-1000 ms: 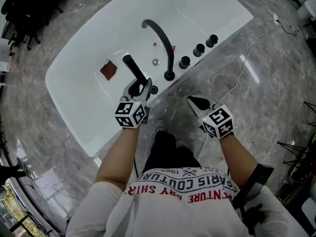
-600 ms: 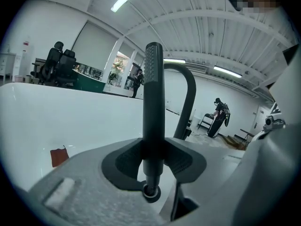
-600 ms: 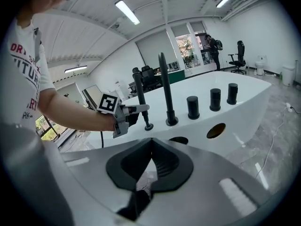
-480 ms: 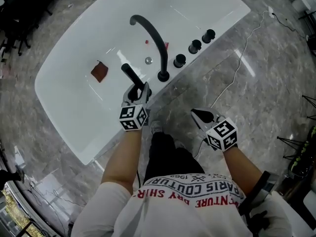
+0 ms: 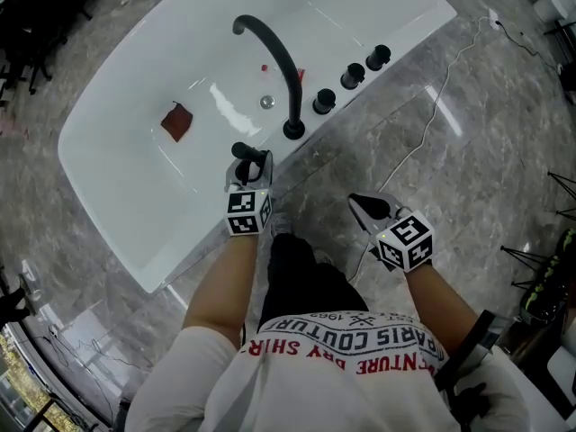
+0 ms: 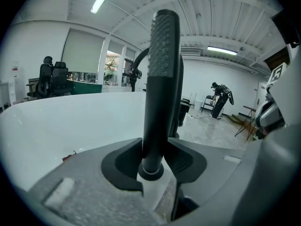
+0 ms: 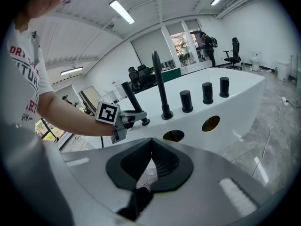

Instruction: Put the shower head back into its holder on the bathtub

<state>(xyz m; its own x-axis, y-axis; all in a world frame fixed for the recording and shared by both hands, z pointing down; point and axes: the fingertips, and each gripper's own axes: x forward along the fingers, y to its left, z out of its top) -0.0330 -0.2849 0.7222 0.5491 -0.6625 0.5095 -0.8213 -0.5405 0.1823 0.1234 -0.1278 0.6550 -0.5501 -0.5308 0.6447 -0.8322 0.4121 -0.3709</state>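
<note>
The black shower head (image 5: 243,150) stands nearly upright at the white bathtub's (image 5: 126,196) near rim, left of the curved black faucet (image 5: 279,57). My left gripper (image 5: 251,167) is shut on its handle. In the left gripper view the shower head (image 6: 160,74) rises between the jaws, and its foot sits in a round black holder (image 6: 150,172) on the rim. My right gripper (image 5: 367,207) hangs shut and empty over the marble floor, to the right of the tub. From the right gripper view I see the left gripper (image 7: 123,121) and the shower head (image 7: 131,100) at the rim.
Three black knobs (image 5: 352,76) line the rim right of the faucet. A reddish-brown cloth (image 5: 176,121) and the drain (image 5: 267,102) lie in the tub. A white cable (image 5: 434,120) trails over the floor. The tub's side has two round holes (image 7: 210,123).
My left gripper has come down and the shower head has swung from a slant over the tub to nearly upright at the rim. The right gripper drifted a little lower.
</note>
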